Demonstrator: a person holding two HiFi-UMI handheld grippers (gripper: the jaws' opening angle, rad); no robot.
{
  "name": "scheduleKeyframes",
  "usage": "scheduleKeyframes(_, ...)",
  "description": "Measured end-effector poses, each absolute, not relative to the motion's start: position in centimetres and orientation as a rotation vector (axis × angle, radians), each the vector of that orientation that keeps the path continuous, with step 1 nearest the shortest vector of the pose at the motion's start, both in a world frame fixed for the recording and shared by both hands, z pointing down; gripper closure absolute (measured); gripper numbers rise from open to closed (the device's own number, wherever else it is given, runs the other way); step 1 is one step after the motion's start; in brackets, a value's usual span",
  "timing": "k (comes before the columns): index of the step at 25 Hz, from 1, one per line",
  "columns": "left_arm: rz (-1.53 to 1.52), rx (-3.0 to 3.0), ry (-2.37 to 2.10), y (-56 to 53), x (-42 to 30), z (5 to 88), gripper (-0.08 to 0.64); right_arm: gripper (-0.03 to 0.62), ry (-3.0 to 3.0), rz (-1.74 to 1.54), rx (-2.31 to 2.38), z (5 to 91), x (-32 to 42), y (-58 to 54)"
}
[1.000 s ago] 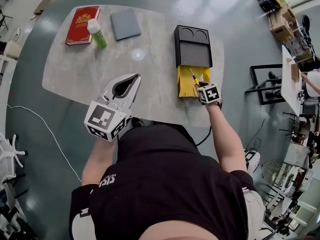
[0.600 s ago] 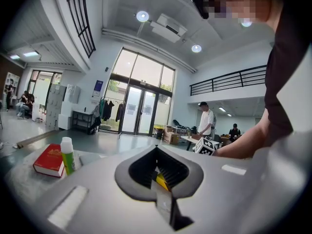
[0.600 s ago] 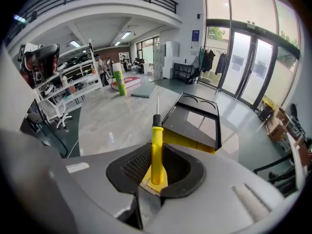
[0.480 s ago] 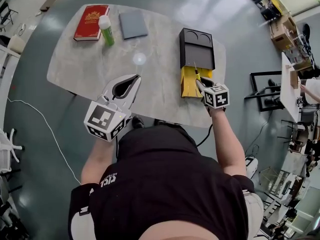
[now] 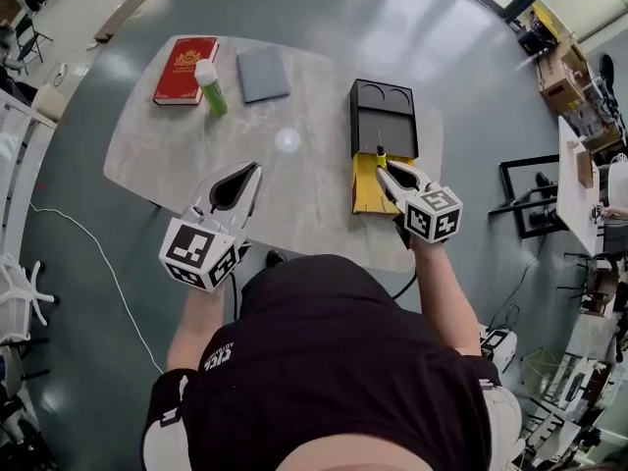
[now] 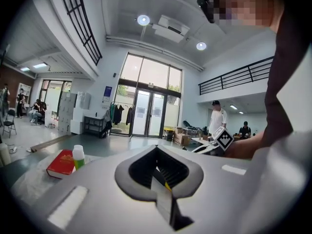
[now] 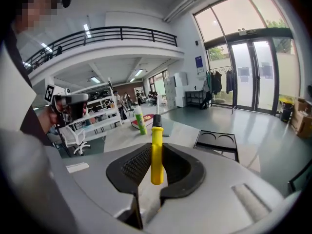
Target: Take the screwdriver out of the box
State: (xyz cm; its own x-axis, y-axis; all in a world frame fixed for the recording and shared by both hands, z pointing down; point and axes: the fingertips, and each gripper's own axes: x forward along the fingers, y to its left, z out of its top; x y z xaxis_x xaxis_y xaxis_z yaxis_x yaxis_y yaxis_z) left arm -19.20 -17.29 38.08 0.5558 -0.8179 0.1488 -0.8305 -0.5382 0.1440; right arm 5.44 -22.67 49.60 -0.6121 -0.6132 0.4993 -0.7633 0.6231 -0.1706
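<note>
A screwdriver (image 5: 380, 152) with a yellow handle, black collar and thin shaft is clamped in my right gripper (image 5: 384, 169), raised above the open yellow drawer (image 5: 366, 192) of the black box (image 5: 384, 108). In the right gripper view the handle (image 7: 156, 152) stands upright between the ribbed pads (image 7: 138, 164), which press on it, and the shaft points away over the table. My left gripper (image 5: 252, 169) hovers over the table's near left part with its tips together and nothing in it; in its own view the jaws (image 6: 157, 148) are shut.
At the far left of the grey table (image 5: 294, 194) lie a red book (image 5: 185, 56), a green bottle with a white cap (image 5: 211, 86) and a grey pad (image 5: 263, 73). The black box (image 7: 218, 143) has two round recesses. Shelves, chairs and people stand around the hall.
My right gripper has lifted the screwdriver up out of the yellow drawer and tipped it closer to level. The left gripper has drifted slightly and stays shut.
</note>
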Motion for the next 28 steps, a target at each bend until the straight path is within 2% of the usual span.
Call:
scheduleKeyframes(11,0.081,2.585,-1.473,-18.5,-17.6,36.1,0.558,0.509,-2.953,0.565,0.942,39.2,3.8,-22.3)
scheduleKeyframes(19,0.057,2.632,-1.479,-18.7,-16.2,33.9,0.558,0.510,-3.136,0.442,0.861,33.1,3.2,-21.3)
scheduleKeyframes(28,0.022,2.648,-1.499,-18.5,-16.3,32.2,0.558,0.511,-3.196,0.314,0.855,30.4,3.3,-20.6)
